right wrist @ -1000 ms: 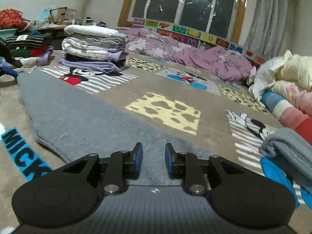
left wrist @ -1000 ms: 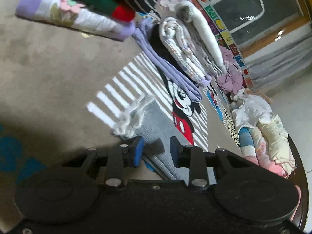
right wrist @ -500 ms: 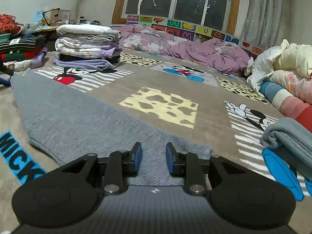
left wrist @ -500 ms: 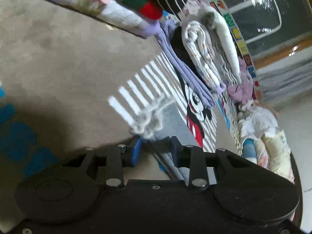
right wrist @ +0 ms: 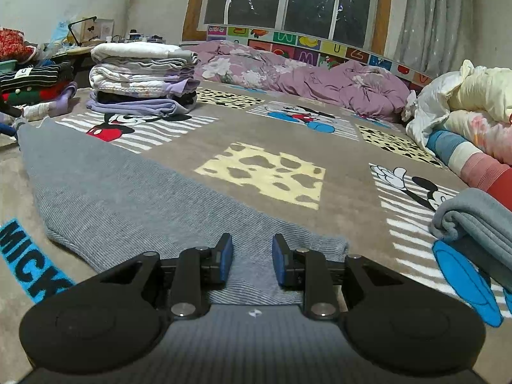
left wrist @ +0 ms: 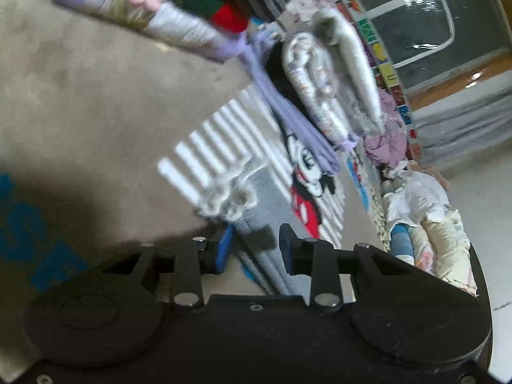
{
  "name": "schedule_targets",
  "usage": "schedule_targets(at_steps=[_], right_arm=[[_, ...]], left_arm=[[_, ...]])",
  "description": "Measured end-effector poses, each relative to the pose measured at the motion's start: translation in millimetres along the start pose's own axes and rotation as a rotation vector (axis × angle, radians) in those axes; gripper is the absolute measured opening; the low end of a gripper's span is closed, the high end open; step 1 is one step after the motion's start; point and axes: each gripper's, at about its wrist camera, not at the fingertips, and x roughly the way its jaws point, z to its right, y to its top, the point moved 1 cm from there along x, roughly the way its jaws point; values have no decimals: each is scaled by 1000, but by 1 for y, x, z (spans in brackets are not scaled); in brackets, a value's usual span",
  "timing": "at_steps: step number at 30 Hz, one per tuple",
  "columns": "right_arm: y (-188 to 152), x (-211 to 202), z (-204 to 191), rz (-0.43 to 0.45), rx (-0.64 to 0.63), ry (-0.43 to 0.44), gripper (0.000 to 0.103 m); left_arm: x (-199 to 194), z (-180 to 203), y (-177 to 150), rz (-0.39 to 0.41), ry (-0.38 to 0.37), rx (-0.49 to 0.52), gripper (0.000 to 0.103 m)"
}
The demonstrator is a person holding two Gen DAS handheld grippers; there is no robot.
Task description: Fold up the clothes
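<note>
**Grey knit spread on bed, both hand-held grippers at its ends, jaws apart**

Grey ribbed garment (right wrist: 128,192) lies flat on the Mickey-print blanket (right wrist: 262,172) covering the bed, running from the near edge diagonally toward the far left.

Right hand-held gripper (right wrist: 252,259): low over the garment's near end, blue pads spread, cloth visible in the gap between them. Not pinching; whether the pads touch the fabric can't be told.

Left hand-held gripper (left wrist: 256,248): camera rolled and frame blurred. Jaws apart, straddling the other end of the grey garment (left wrist: 265,224); a pale fuzzy trim (left wrist: 228,196) sits just beyond the fingertips. Not clamped; contact unclear.

Around it:
- Stack of folded clothes (right wrist: 144,76), white on top and lavender at the bottom, stands on the blanket toward the far left, beside a Mickey panel.
- Second pile (right wrist: 35,83), striped, green and red items, further left.
- Rumpled purple floral quilt (right wrist: 304,76) along the far edge under the window.
- Bundled bedding (right wrist: 464,112) at the right edge; a folded grey towel (right wrist: 476,220) near the right corner.
</note>
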Motion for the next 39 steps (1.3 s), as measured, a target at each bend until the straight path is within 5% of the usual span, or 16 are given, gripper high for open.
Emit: schedule_targets(at_steps=[13,15,19,24,39], right_arm=[[0,1,0,0,3,3,28],[0,1,1,-1,8,6,28],[0,2,5,-2,31,19,28],[-1,3,11,-4,69,37,28],[-2,2,19,-1,121,51,28]], left_arm=[[31,10,15,14,14,50,29],[35,13,15,12,26,108,29],[35,21,11,23,27,228,8],[12,49,7,193,-96,430,7],[40,28,2,180,31,482,7]])
